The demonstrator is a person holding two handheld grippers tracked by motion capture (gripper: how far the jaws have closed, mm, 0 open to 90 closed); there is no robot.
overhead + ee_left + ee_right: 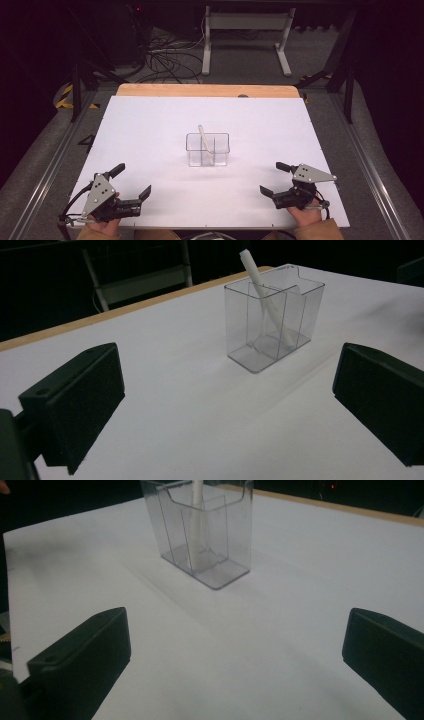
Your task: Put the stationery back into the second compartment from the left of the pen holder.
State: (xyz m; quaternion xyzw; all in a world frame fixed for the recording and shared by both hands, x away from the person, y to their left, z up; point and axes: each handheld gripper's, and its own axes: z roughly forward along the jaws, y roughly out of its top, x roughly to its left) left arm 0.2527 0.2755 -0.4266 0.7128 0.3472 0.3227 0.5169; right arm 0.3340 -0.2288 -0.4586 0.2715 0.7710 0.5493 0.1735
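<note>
A clear plastic holder with inner partitions stands upright in the middle of the white table top. A white pen leans inside it, its top tilted toward the far left. The same clear holder and white pen appear ahead in the left gripper view, and the clear holder with the pen in the right gripper view. My left gripper rests open at the near left edge, holding nothing. My right gripper rests open at the near right, also holding nothing.
A wooden strip edges the table's far side. Beyond it stand a white metal frame and tangled cables on the floor. Metal rails run along both sides of the table.
</note>
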